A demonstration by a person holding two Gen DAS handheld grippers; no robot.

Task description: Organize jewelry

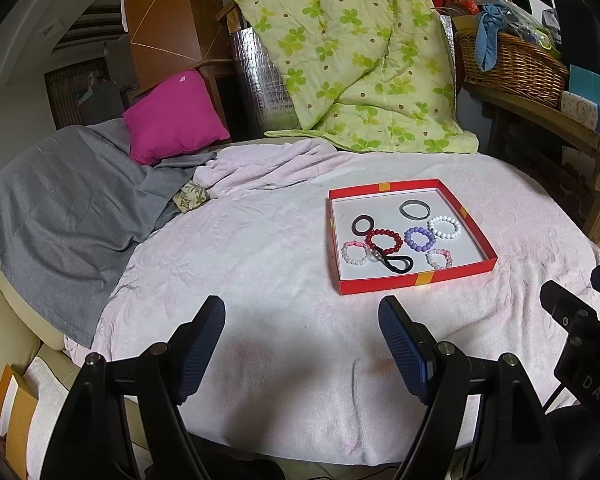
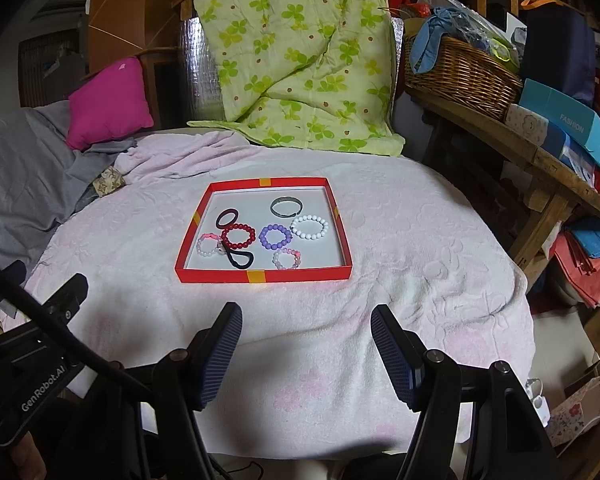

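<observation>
Tray [image 2: 260,276] of red card, white inside, resting flat on pink towel [image 2: 400,280] spread over the tabletop; seen at about 12 o'clock from right claw [image 2: 306,356], at about 1 o'clock from left claw [image 1: 302,348].

Contents, right-wrist view, clock positions taken from tray centre:
- Grey bangle [image 2: 286,207] at 1 o'clock, lying alone.
- White bead bracelet [image 2: 309,226] at 3 o'clock.
- Purple bead bracelet [image 2: 275,236] near centre, just beside the white one.
- Dark red bead bracelet [image 2: 238,235] at 9 o'clock.
- Dark hair tie [image 2: 226,219] at 10 o'clock, touching the red beads.
- Pink-and-white bead bracelet [image 2: 209,247] at 8 o'clock.
- Black looped hair tie [image 2: 240,259] at 7 o'clock, against the red beads.
- Small pink-and-clear bead bracelet [image 2: 287,258] at 5 o'clock.

Left claw: fingers spread well apart, nothing between them, hovering over bare towel short of the tray.
Right claw: fingers likewise apart and empty, over bare towel near the tray's front edge.

Surroundings: green floral quilt [image 2: 296,52] at 12 o'clock beyond the tray; magenta cushion [image 2: 108,104] at 10 o'clock; wicker basket [image 2: 460,76] at 2 o'clock.
</observation>
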